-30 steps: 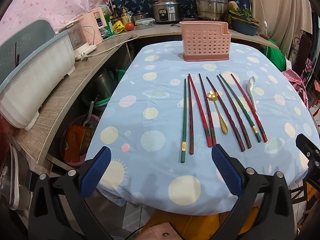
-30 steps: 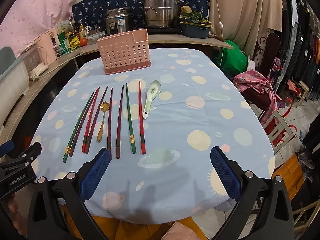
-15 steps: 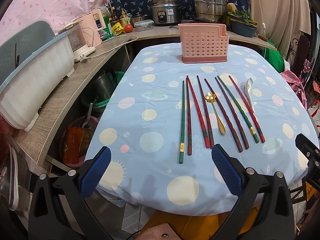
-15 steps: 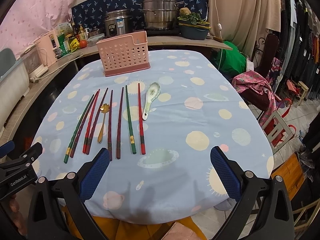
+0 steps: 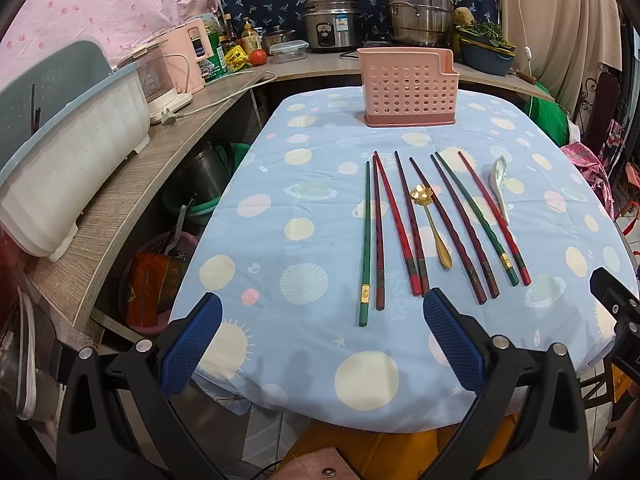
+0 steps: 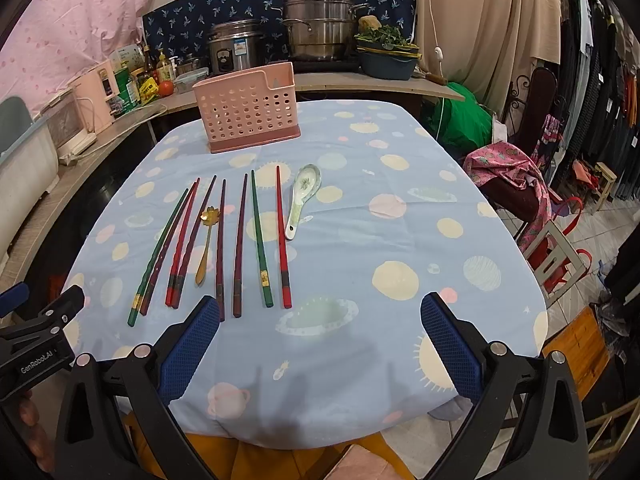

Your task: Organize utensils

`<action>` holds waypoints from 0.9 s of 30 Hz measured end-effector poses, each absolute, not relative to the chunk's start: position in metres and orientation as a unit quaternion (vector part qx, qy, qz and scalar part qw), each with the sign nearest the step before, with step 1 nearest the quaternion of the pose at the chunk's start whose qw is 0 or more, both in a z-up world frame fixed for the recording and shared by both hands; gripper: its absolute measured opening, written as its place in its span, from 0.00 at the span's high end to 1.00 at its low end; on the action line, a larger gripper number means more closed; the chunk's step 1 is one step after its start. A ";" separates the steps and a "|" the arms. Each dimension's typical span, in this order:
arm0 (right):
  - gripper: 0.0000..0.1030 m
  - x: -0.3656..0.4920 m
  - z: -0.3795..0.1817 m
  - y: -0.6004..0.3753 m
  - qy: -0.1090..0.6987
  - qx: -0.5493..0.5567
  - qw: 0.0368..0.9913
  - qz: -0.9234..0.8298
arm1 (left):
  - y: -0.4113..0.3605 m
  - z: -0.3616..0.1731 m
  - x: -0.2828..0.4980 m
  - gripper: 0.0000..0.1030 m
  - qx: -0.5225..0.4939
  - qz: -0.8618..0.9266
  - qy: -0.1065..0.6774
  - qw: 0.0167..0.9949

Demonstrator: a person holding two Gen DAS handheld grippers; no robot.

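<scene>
Several red, dark and green chopsticks [image 5: 416,228] [image 6: 240,248] lie side by side on the blue spotted tablecloth [image 5: 304,208] [image 6: 384,216]. Among them rests a gold spoon [image 5: 434,228] [image 6: 206,246]; a white ceramic spoon [image 5: 500,186] [image 6: 302,198] lies at their right. A pink perforated utensil holder [image 5: 408,90] [image 6: 248,114] stands upright at the table's far end. My left gripper [image 5: 322,338] hovers open over the near table edge, short of the chopsticks' ends. My right gripper [image 6: 320,340] is open too, near the right chopsticks' ends. Neither holds anything.
A counter [image 5: 132,184] runs along the left and back with a white bin [image 5: 68,172], pink appliances [image 5: 188,56], a rice cooker [image 5: 330,24] and steel pots [image 6: 320,24]. Chairs and clothes [image 6: 516,176] crowd the right side. The other gripper's body [image 6: 36,332] shows at the left edge.
Both views have crept slightly forward and the table has shifted a little in frame. The utensils have not moved and both grippers stay open.
</scene>
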State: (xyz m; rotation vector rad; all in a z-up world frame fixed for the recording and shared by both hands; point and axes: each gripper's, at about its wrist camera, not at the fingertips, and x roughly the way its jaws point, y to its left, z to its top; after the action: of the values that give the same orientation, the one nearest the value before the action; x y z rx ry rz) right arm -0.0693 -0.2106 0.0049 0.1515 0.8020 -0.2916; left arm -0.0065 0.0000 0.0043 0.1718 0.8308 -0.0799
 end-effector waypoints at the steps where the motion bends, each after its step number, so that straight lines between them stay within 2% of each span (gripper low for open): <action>1: 0.06 -0.070 0.005 -0.210 0.388 0.073 0.908 -0.142 | 0.000 0.004 -0.007 0.07 0.084 -0.039 0.403 0.911; 27: 0.06 -0.070 0.004 -0.210 0.388 0.074 0.908 -0.142 | 0.001 0.004 -0.009 0.07 0.083 -0.039 0.400 0.912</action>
State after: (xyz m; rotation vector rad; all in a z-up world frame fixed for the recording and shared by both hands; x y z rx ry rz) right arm -0.0698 -0.2100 0.0037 0.1517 0.8005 -0.2934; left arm -0.0086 0.0007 0.0044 0.1704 0.8250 -0.0802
